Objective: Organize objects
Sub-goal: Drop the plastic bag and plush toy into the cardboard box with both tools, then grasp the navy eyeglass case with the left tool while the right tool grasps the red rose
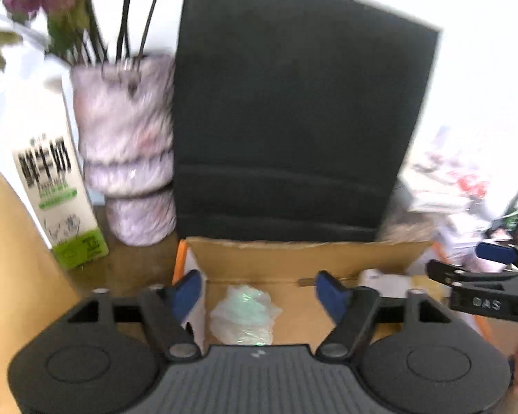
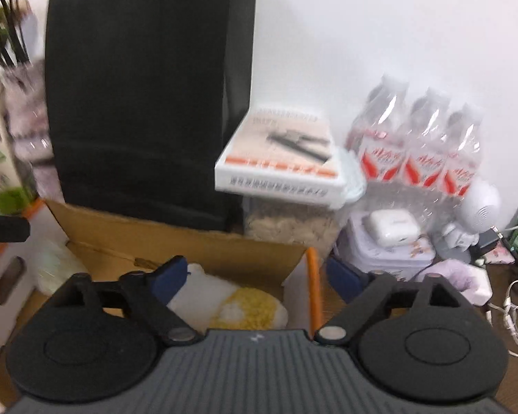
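While my left gripper (image 1: 259, 293) hangs wide apart and empty, a crumpled plastic bag (image 1: 243, 314) lies in the cardboard box (image 1: 293, 258) near its left wall. Right wrist view — my right gripper (image 2: 255, 279) gapes wide, empty, straddling the box's right wall; a white-and-yellow cloth (image 2: 238, 305) lies in that corner.

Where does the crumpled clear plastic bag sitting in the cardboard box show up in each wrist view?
Left wrist: crumpled clear plastic bag, bottom centre, between the open left tongs.
Right wrist: same bag, far left, blurred, inside the box's left end.
Shared landmark: tall black paper bag behind the open brown cardboard box.
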Demonstrator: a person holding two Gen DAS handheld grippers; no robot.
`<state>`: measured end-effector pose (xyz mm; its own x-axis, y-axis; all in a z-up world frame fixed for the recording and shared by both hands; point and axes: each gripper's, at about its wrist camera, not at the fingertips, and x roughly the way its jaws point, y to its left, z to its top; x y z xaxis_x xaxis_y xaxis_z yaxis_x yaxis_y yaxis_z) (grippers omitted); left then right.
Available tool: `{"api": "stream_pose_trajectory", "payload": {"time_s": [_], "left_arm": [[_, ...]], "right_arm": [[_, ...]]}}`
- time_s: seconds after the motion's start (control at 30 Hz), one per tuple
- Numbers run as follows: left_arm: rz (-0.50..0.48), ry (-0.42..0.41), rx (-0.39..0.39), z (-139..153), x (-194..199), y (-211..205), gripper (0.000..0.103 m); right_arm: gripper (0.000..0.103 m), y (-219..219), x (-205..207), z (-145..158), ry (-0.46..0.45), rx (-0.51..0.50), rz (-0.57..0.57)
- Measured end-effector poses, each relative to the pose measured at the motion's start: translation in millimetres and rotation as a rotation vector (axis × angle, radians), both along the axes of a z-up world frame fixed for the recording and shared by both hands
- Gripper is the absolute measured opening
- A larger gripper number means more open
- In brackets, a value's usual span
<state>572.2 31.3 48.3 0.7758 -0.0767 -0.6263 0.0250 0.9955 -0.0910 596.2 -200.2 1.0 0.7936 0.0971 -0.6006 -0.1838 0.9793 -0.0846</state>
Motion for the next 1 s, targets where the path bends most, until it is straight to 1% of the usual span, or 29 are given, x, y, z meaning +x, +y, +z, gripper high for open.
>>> {"api": "stream_pose_trajectory", "payload": {"time_s": [0.03, 0.07, 0.1, 0.13, 0.17, 0.2, 0.23, 0.3, 0.4, 0.43, 0.5, 0.57, 0.6, 0.67, 0.7, 0.73, 0.77, 0.8, 0.9, 0.97, 1.0], "left_arm": [[0.003, -0.006, 0.004, 7, -8, -3, 0.091], [0.015, 0.003, 0.012, 14, -16, -6, 0.092], [0.029, 0.031, 0.019, 21, -25, -9, 0.092], [0.034, 0.05, 0.011, 26, -36, -10, 0.092], [0.03, 0.061, -0.014, 32, -48, -9, 0.092], [0.011, 0.064, -0.046, 38, -66, -7, 0.092], [-0.014, 0.061, -0.059, 43, -84, -8, 0.092], [-0.079, 0.027, -0.042, 51, -128, -10, 0.092], [-0.176, -0.066, 0.002, 56, -211, -12, 0.096], [-0.209, -0.099, 0.009, 55, -241, -11, 0.098], [-0.26, -0.138, 0.014, 51, -299, -8, 0.098], [-0.279, -0.155, -0.025, 43, -352, 2, 0.098], [-0.291, -0.153, -0.056, 38, -376, 8, 0.099], [-0.321, -0.131, -0.103, 29, -414, 21, 0.099], [-0.311, -0.13, -0.137, 26, -433, 30, 0.1], [-0.287, -0.125, -0.16, 22, -451, 38, 0.1], [-0.266, -0.119, -0.159, 21, -465, 43, 0.101], [-0.241, -0.126, -0.154, 19, -478, 50, 0.101], [-0.173, -0.146, -0.102, 16, -500, 60, 0.101], [-0.136, -0.167, -0.065, 12, -504, 60, 0.102], [-0.118, -0.164, -0.047, 7, -502, 59, 0.103]], "right_arm": [[0.092, -4, -9, 8, -0.009, 0.0, -0.007], [0.092, -8, -16, 14, -0.012, 0.009, -0.011], [0.093, -13, -26, 20, -0.011, 0.025, -0.011], [0.095, -18, -39, 27, -0.007, 0.047, -0.003], [0.099, -23, -52, 34, -0.009, 0.062, 0.012], [0.101, -27, -68, 40, -0.022, 0.066, 0.025], [0.102, -32, -88, 46, -0.037, 0.06, 0.027], [0.103, -41, -127, 54, -0.06, 0.054, 0.038], [0.103, -57, -205, 63, -0.084, 0.107, 0.074], [0.103, -62, -236, 64, -0.094, 0.136, 0.099], [0.103, -69, -294, 64, -0.122, 0.185, 0.132], [0.103, -80, -353, 58, -0.156, 0.209, 0.159], [0.103, -85, -381, 53, -0.184, 0.213, 0.15], [0.103, -91, -436, 42, -0.268, 0.153, 0.101], [0.103, -95, -460, 38, -0.297, 0.118, 0.065], [0.103, -98, -477, 36, -0.295, 0.088, 0.049], [0.103, -103, -495, 35, -0.277, 0.069, 0.043], [0.103, -109, -508, 36, -0.264, 0.078, 0.045], [0.103, -122, -535, 38, -0.225, 0.112, 0.061], [0.103, -124, -543, 35, -0.232, 0.128, 0.096], [0.103, -123, -546, 33, -0.25, 0.138, 0.126]]}}
